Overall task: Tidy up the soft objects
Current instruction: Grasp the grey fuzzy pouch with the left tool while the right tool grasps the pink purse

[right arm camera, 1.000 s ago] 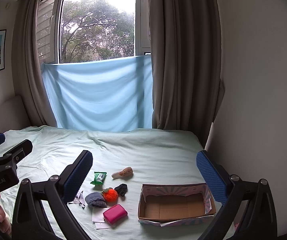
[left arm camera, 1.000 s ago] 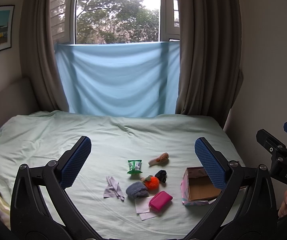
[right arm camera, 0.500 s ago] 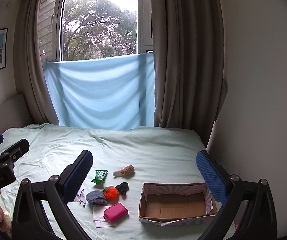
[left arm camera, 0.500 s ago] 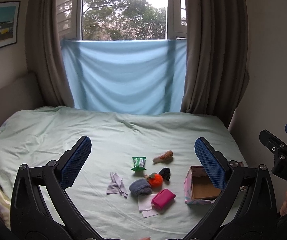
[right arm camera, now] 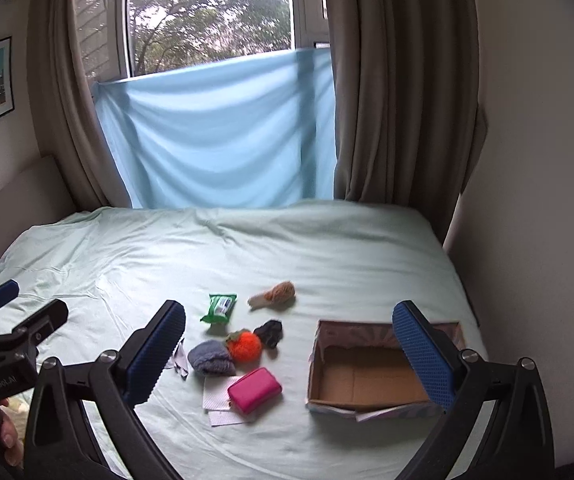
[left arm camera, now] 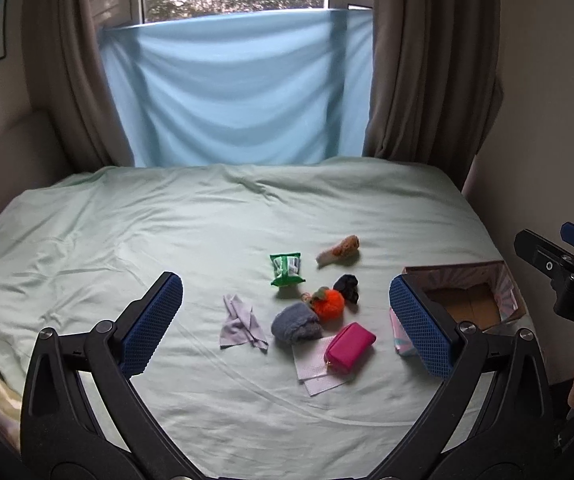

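On the bed: soft things lie in a loose cluster on the green sheet [left arm camera: 127, 240], none yet in the box.
Cluster: pink pouch [left arm camera: 349, 343] on white paper [left arm camera: 315, 366]; grey-blue knit [left arm camera: 295, 323] touching the orange pompom [left arm camera: 328, 305]; black scrunchie [left arm camera: 347, 283] at the pompom's 2 o'clock; green packet [left arm camera: 286, 268] and tan plush [left arm camera: 339, 250] farther back; lilac cloth [left arm camera: 241, 322] at the knit's 9 o'clock.
Box: open cardboard box [right arm camera: 371, 376], empty, at 3 o'clock from the cluster, apart from it.
Left gripper [left arm camera: 285, 326]: fingers spread wide, holding nothing, hovering above; cluster lies dead ahead between them.
Right gripper [right arm camera: 289, 356]: fingers spread wide, empty; pouch sits ahead, box under its right finger.
Key relation: pouch's long axis runs 8 to 2 o'clock in the left view; judged, the left gripper is better centred on the cluster, the right nearer the box.
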